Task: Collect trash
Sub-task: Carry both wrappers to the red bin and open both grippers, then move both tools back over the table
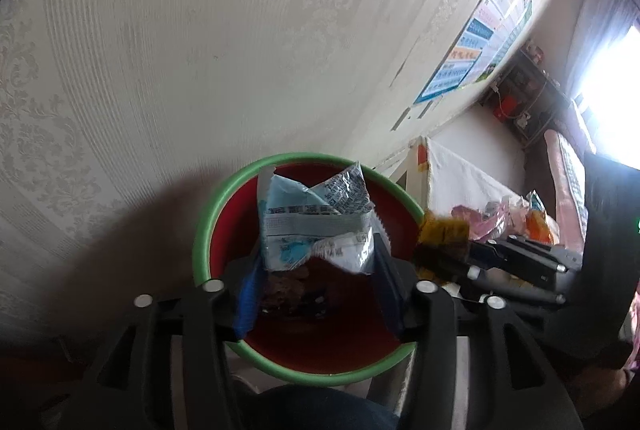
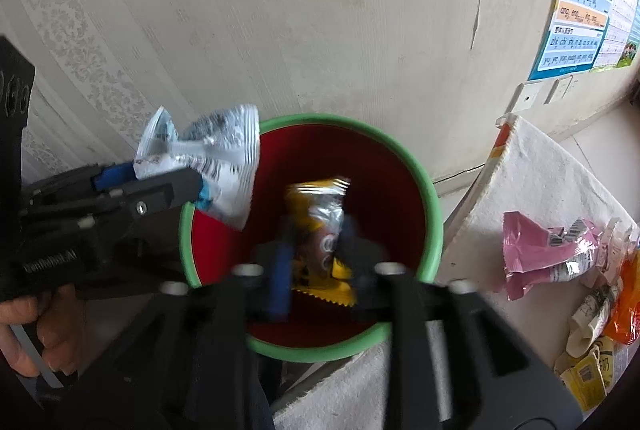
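1. While I watch both wrist feeds, I count two grippers over one round bin with a green rim and red inside [image 2: 434,230], which stands against the pale patterned wallpaper [image 2: 320,9].
2. My left gripper [image 1: 316,250] has its fingers pinching one crumpled white-and-blue foil wrapper [image 1: 316,218]; in the right wrist view that same wrapper [image 2: 224,157] hangs over the bin's left rim.
3. My right gripper [image 2: 316,250] has its fingers pinching one yellow-and-silver snack wrapper [image 2: 320,222], held above the bin's red interior; the view is blurred, so I cannot read its print.
4. In the left wrist view, the bin [image 1: 204,230] already holds some dark scraps [image 1: 288,286] at its bottom; I cannot count them.
5. Right of the bin, a counter covered in white cloth [image 2: 540,169] carries more trash: one pink foil wrapper [image 2: 532,246], one orange wrapper [image 2: 628,306], one yellow carton [image 2: 584,378], and some pale crumpled pieces I cannot separate.
6. One colourful chart poster [image 2: 580,9] hangs on the wall above the counter.
7. One bare hand [image 2: 36,334] grips the left gripper's handle.
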A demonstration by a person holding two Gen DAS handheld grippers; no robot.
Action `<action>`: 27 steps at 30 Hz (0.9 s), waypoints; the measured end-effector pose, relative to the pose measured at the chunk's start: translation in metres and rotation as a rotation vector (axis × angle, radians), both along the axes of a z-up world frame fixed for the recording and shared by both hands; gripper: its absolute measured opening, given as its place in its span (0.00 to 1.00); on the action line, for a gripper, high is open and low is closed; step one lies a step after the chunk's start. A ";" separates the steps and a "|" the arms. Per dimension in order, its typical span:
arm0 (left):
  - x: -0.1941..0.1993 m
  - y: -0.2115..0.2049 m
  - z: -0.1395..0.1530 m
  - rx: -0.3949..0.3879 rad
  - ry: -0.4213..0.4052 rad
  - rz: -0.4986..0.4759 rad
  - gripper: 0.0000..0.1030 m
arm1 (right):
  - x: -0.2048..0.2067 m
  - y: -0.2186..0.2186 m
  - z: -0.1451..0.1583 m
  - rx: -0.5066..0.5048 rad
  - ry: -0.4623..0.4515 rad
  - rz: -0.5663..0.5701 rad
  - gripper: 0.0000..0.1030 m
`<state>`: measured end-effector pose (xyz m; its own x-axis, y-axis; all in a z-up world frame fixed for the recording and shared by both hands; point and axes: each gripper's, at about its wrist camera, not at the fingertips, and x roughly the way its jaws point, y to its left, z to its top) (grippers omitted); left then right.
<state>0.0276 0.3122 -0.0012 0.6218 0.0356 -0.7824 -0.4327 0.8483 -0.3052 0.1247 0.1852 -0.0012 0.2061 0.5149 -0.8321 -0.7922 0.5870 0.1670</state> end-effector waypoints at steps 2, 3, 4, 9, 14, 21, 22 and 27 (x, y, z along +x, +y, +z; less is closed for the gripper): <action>-0.001 0.001 0.004 -0.004 -0.020 0.009 0.74 | -0.003 -0.004 0.003 0.016 -0.018 -0.014 0.61; -0.002 0.001 0.005 -0.001 -0.026 0.015 0.80 | -0.004 -0.006 0.004 0.022 -0.011 -0.014 0.70; -0.003 0.002 0.007 -0.002 -0.031 0.017 0.84 | -0.005 -0.009 0.005 0.031 -0.008 -0.018 0.79; -0.008 0.000 0.010 -0.029 -0.053 0.028 0.92 | -0.008 -0.024 0.010 0.032 -0.023 -0.037 0.85; -0.010 -0.010 0.015 -0.020 -0.062 0.030 0.92 | -0.013 -0.050 0.020 0.036 -0.069 -0.060 0.90; -0.006 -0.048 0.018 0.006 -0.065 -0.034 0.92 | -0.021 -0.099 0.032 0.044 -0.097 -0.120 0.93; -0.005 -0.056 0.019 0.006 -0.068 -0.046 0.92 | -0.022 -0.106 0.034 0.047 -0.098 -0.132 0.93; -0.003 -0.087 0.023 0.017 -0.073 -0.101 0.92 | -0.023 -0.139 0.040 0.053 -0.108 -0.196 0.93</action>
